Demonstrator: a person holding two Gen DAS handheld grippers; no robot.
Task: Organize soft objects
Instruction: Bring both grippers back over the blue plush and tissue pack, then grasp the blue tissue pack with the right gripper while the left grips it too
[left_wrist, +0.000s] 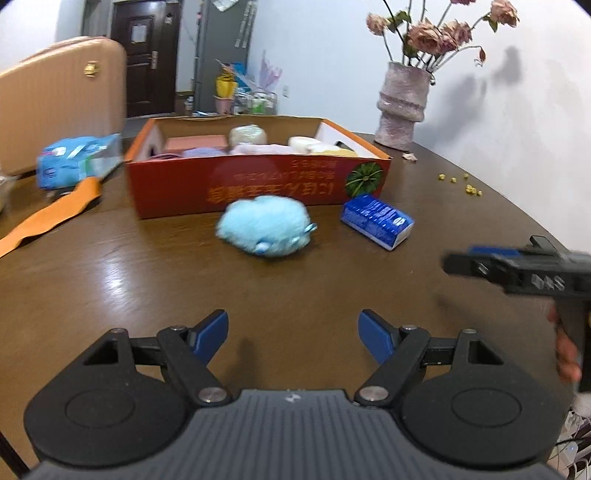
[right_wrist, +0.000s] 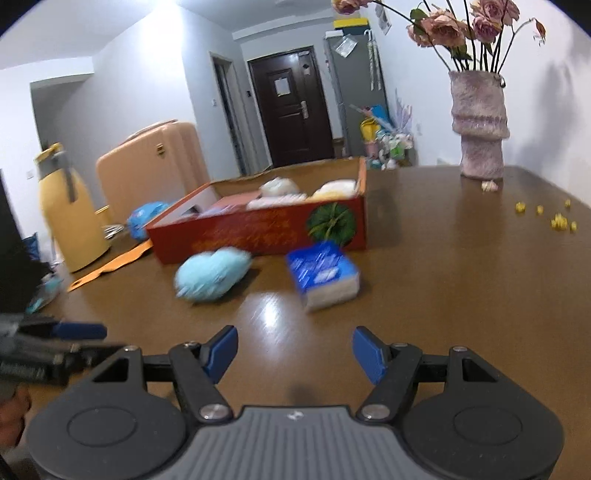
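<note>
A fluffy light-blue plush (left_wrist: 265, 225) (right_wrist: 212, 277) lies on the brown table in front of a red cardboard box (left_wrist: 258, 184) (right_wrist: 258, 230) that holds several pale soft items. A blue tissue pack (left_wrist: 377, 220) (right_wrist: 323, 275) sits to the right of the plush. My left gripper (left_wrist: 293, 338) is open with nothing between its blue pads, well short of the plush. My right gripper (right_wrist: 294, 349) is open and empty too, short of the tissue pack. Each gripper shows at the edge of the other's view: the right one (left_wrist: 491, 266), the left one (right_wrist: 79, 332).
A pink vase (left_wrist: 402, 105) (right_wrist: 480, 125) of dried roses stands at the back right, with small yellow bits (left_wrist: 463, 184) (right_wrist: 554, 218) scattered near it. An orange strap (left_wrist: 55, 214) and a blue plastic pack (left_wrist: 75, 160) lie at the left. A peach suitcase (right_wrist: 147, 162) and a yellow jug (right_wrist: 68, 214) stand beyond the table.
</note>
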